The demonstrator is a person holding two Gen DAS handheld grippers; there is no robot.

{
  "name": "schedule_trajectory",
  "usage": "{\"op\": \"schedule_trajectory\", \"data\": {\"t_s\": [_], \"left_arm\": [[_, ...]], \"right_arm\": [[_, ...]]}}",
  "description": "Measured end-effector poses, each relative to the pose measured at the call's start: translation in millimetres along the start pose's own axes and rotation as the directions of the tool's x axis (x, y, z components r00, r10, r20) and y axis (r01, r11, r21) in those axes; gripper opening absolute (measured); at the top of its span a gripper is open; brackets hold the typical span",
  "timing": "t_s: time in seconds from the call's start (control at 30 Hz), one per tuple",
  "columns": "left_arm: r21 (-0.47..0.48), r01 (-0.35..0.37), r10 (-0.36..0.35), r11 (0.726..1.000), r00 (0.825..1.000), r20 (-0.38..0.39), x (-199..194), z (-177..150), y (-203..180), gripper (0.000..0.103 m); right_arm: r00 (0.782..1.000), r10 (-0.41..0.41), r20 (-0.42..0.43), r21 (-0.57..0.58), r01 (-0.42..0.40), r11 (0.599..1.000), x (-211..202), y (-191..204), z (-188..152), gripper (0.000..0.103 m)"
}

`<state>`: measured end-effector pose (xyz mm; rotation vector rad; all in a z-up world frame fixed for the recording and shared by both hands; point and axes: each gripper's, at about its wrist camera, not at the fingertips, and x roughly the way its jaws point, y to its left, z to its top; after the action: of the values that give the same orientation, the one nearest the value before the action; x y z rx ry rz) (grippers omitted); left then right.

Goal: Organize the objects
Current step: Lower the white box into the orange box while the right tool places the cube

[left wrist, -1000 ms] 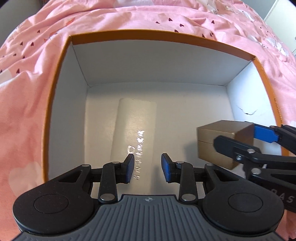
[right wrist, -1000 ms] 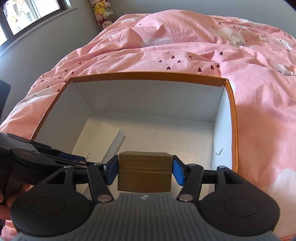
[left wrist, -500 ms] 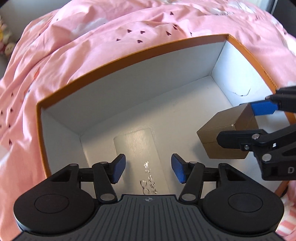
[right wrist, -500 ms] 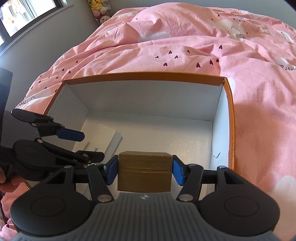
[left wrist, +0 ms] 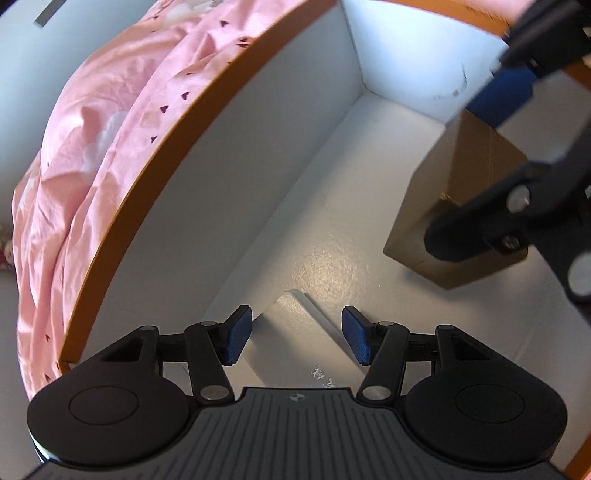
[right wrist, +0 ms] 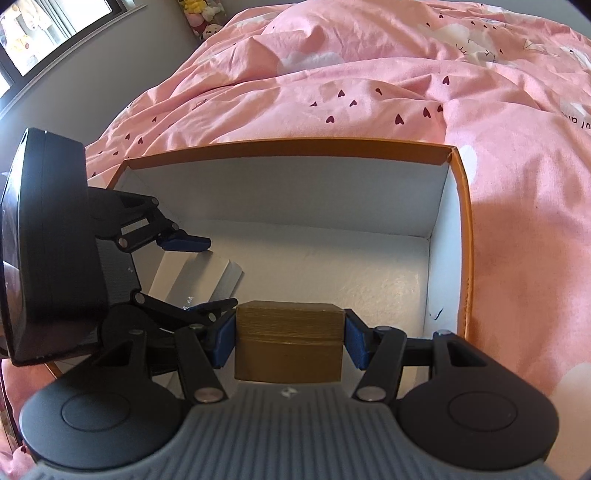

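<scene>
The right gripper squeezes a small gold box tight. Its two blue pads press on the box's left and right sides. The gold box hangs low inside a big open box with an orange rim and white walls. I cannot tell if the gold box touches the white floor yet.

Just to the left of the right gripper is the left gripper. It is turned on its side, so one finger is higher and one is lower. Its jaws have just been opening, and nothing is squeezed between them. A flat white card lies on the floor of the big box, under the gap between those fingers.

From the left wrist camera, the left gripper points down into the big box, near the left wall. The white card with small shiny letters lies right below its open blue pads, not touching them. Up and to the right of it, the gold box sits in the grip of the right gripper.

Beyond the big box, a pink blanket with little dark hearts spreads out all around. Far off, past the blanket, some soft toys sit by a grey wall, and a window is at the far left.
</scene>
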<state>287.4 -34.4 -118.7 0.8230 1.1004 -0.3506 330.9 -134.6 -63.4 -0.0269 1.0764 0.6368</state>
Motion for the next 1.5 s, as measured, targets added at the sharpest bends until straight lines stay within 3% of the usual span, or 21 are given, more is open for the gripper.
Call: {"op": "schedule_trajectory", "data": {"t_s": [0.2, 0.37, 0.7, 0.87, 1.03, 1.23, 1.33, 1.5], "left_arm": [[0.037, 0.001, -0.001, 0.999, 1.0, -0.013, 0.4, -6.6, 0.9, 0.058], [0.035, -0.023, 0.025, 0.999, 0.997, -0.074, 4.2, -18.5, 9.6, 0.057], [0.043, -0.037, 0.04, 0.998, 0.997, -0.071, 5.0, -36.6, 16.9, 0.056], [-0.084, 0.011, -0.011, 0.996, 1.0, 0.003, -10.4, -52.3, 35.1, 0.057], [-0.263, 0.108, -0.1, 0.959, 0.994, 0.044, -26.0, -67.5, 58.0, 0.056], [-0.439, 0.195, -0.227, 0.877, 0.974, -0.02, -17.9, -54.6, 77.2, 0.045], [-0.497, 0.204, -0.264, 0.843, 0.963, -0.052, -9.8, -56.0, 85.4, 0.034], [-0.546, 0.192, -0.273, 0.815, 0.96, -0.069, 0.8, -60.4, 95.0, 0.021]], "right_arm": [[0.999, 0.036, -0.04, 0.031, -0.034, 0.999, 9.7, -4.4, 4.9, 0.061], [0.997, 0.059, -0.048, 0.07, -0.056, 0.996, 13.1, -9.2, 10.7, 0.061], [0.995, 0.089, -0.048, 0.108, -0.084, 0.991, 23.1, -3.2, 19.7, 0.061], [0.994, 0.105, -0.006, 0.163, -0.102, 0.981, 24.1, -2.5, 31.0, 0.061], [0.99, 0.135, 0.03, 0.238, -0.139, 0.961, 32.5, 3.9, 45.9, 0.061], [0.986, 0.165, 0.028, 0.279, -0.167, 0.946, 53.4, 23.0, 59.8, 0.061], [0.987, 0.158, 0.033, 0.283, -0.161, 0.946, 61.9, 31.8, 65.7, 0.061], [0.989, 0.143, 0.033, 0.314, -0.146, 0.938, 79.4, 37.7, 74.4, 0.061]]}}
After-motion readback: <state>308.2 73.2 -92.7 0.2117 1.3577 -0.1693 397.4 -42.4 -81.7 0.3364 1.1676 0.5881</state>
